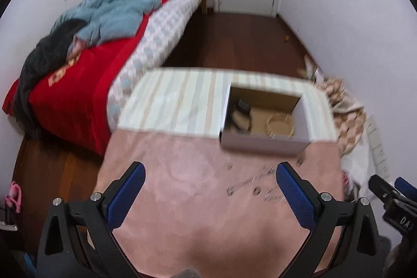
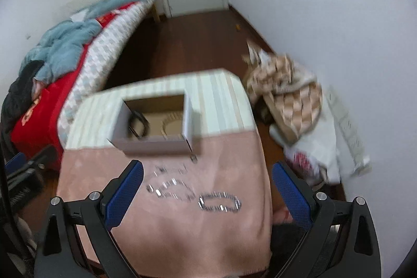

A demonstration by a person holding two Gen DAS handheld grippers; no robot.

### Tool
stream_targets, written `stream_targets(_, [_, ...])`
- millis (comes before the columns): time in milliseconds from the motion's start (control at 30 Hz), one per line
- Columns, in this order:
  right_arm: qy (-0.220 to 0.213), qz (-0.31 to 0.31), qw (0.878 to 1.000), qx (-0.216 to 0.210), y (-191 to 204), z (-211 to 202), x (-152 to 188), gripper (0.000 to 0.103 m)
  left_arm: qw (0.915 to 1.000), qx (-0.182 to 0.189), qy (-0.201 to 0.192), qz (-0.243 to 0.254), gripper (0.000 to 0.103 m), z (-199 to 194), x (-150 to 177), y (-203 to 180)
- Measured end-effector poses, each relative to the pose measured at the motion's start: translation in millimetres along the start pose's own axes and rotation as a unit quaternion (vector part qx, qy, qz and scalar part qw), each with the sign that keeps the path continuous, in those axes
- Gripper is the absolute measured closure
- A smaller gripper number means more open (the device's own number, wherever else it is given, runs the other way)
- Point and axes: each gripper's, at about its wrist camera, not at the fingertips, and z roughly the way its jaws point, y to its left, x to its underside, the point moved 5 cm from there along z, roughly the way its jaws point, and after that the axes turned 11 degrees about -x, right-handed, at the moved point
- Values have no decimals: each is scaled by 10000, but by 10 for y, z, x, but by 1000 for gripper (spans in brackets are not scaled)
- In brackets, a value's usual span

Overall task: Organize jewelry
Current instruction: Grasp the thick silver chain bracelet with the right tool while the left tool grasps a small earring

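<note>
blue padded fingers (image 2: 127,193) of the right gripper (image 2: 208,189) stand wide apart above the pink cloth (image 2: 182,233), holding nothing. a silver bracelet (image 2: 220,202) and thin chains (image 2: 172,188) lie on the cloth between them. the left gripper (image 1: 209,189) is also spread and bare. beyond the jewelry sits an open box (image 2: 153,145), a dark item and a pale ring inside.

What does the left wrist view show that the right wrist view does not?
Only the left wrist view shows a pink item on the floor and the right claw at the edge. Only the right wrist view clearly shows a silver bracelet lying in a closed loop, and a white bag. Both show the open box on the table, the pink cloth, the bed and open claws.
</note>
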Motion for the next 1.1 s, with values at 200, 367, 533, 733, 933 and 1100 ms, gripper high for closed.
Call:
stream_targets(200, [675, 694, 9952, 172, -685, 663, 472, 4, 9978, -305, 563, 176, 0, 576, 465, -119])
stream_targets(367, [1035, 1050, 9888, 252, -1020, 1095, 735, 22, 9951, -409, 891, 118, 0, 883, 698, -147])
stream_targets(533, [1186, 905, 9883, 309, -983, 1365, 841, 32, 9925, -544, 1088, 100, 0, 1048, 842, -92])
stream_targets(733, [927, 857, 9905, 542, -956, 1372, 895, 42, 9898, -661, 1255, 141, 0, 1153, 982, 3])
stream_targets(933, [811, 832, 9917, 555, -1017, 1253, 900, 97, 9897, -603, 1284, 198, 0, 1161, 1008, -69])
stream_targets(1100, [533, 921, 9943, -30, -891, 1073, 865, 97, 9909, -522, 1227, 190, 0, 1162, 936, -108])
